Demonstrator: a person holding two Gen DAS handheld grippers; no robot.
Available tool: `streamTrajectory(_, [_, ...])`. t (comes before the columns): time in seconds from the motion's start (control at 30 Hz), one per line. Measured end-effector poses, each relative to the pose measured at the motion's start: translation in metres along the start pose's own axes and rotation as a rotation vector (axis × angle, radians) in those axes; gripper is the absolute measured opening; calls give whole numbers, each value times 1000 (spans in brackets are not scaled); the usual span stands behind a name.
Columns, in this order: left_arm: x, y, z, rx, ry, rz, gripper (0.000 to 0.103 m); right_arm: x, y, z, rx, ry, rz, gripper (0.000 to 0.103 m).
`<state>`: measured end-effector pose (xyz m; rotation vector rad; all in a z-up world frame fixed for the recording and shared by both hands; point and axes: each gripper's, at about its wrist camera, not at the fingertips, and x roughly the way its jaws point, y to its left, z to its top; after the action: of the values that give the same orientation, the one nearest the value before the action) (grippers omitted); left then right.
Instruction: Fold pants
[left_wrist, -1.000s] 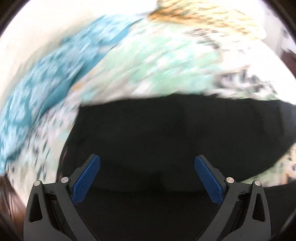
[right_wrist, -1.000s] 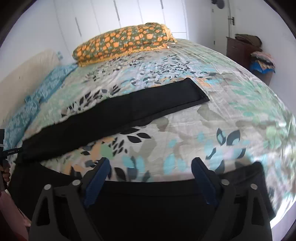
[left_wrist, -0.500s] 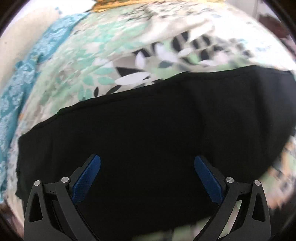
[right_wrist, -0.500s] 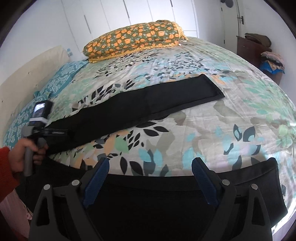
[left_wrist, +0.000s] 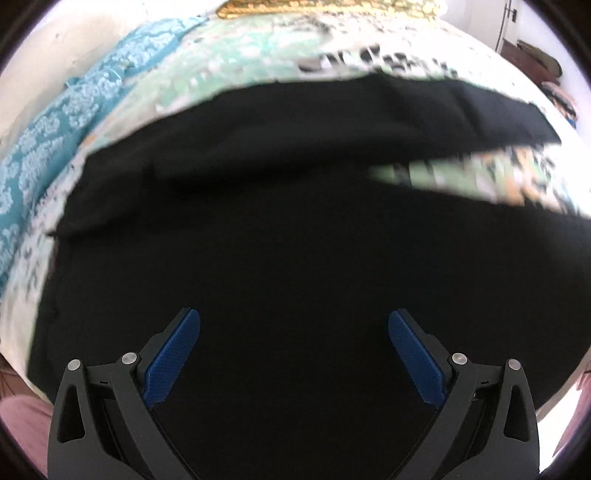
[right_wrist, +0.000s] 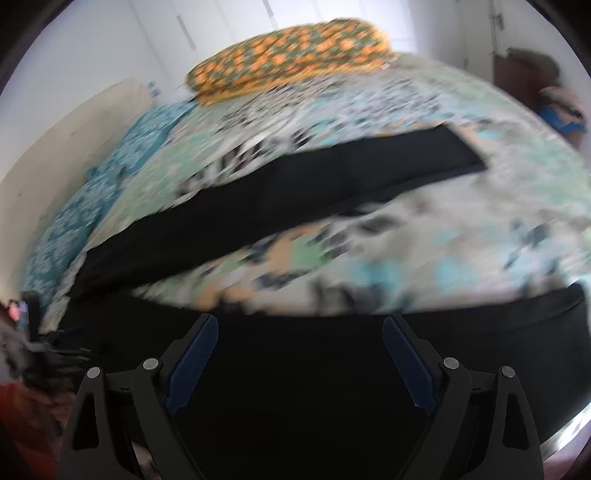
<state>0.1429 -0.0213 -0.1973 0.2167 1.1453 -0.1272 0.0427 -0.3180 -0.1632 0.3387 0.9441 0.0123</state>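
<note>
Black gripper frames with silver screws carry ribbed blue fingers (left_wrist: 173, 356); an orange-red sleeve (right_wrist: 26, 417).

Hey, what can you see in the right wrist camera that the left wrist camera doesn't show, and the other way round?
Only the right wrist view shows the whole orange-patterned pillow, the far leg's hem, white closet doors, and an orange sleeve at the lower left.

Only the left wrist view shows the point where the two legs split, close up.

Both share the black pants, the floral bedspread, the teal patterned cloth, and open jaws with nothing between them: left gripper, right gripper.
</note>
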Motion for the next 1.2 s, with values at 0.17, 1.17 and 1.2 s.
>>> streamTrajectory(0.17, [4,4,-14,-46,-38,-31,103,27,55,-32,-119,101,35,91])
streamTrajectory(1.17, [10,6,-2,-62,44,-34,103,62,80,-73,-314,195,-116,103])
streamTrajectory(1.2, [11,7,-2,-58,39,-40,103,63,81,-71,-307,207,-128,103])
